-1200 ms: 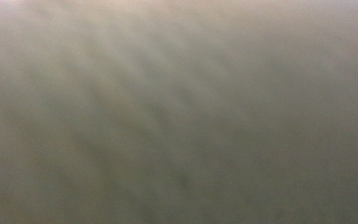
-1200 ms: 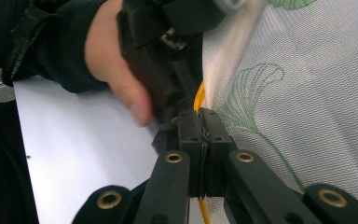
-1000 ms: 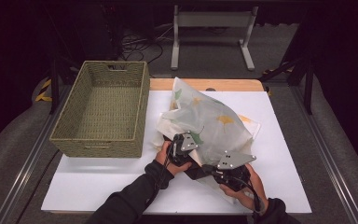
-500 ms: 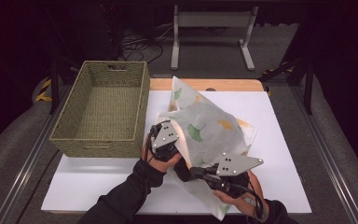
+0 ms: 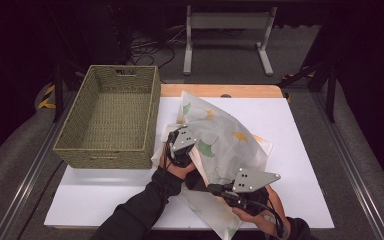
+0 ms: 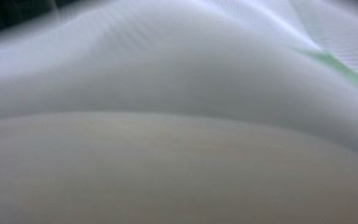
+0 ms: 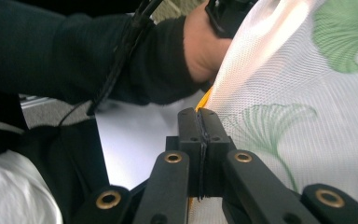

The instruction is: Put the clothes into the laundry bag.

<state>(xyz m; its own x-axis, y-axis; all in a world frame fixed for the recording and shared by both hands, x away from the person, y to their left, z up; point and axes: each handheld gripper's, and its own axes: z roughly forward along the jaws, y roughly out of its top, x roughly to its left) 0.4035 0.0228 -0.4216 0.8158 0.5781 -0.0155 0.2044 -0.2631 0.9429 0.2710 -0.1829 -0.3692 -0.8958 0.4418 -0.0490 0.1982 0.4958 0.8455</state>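
Note:
A sheer white cloth (image 5: 225,135) printed with green and yellow ginkgo leaves lies bunched on the white table top (image 5: 300,165). My left gripper (image 5: 180,145) is at the cloth's left edge, close to the basket. The cloth (image 6: 177,93) drapes over its camera and hides the jaws, and it seems shut on the fabric. My right gripper (image 5: 214,189) is nearer the front edge. Its jaws (image 7: 199,116) are pressed together on the cloth's orange-hemmed edge (image 7: 279,93). Behind them are the other hand (image 7: 205,46) and its dark sleeve.
A green woven basket (image 5: 105,155) stands empty at the table's left, right beside my left gripper. A wooden strip (image 5: 220,90) runs along the table's far edge. Behind it are a metal stand (image 5: 227,30) and cables on the floor. Bare table top lies to the right.
My left gripper has moved left toward the basket, taking the cloth's edge with it. The right gripper has drawn back toward the front edge, and a cloth corner now trails there.

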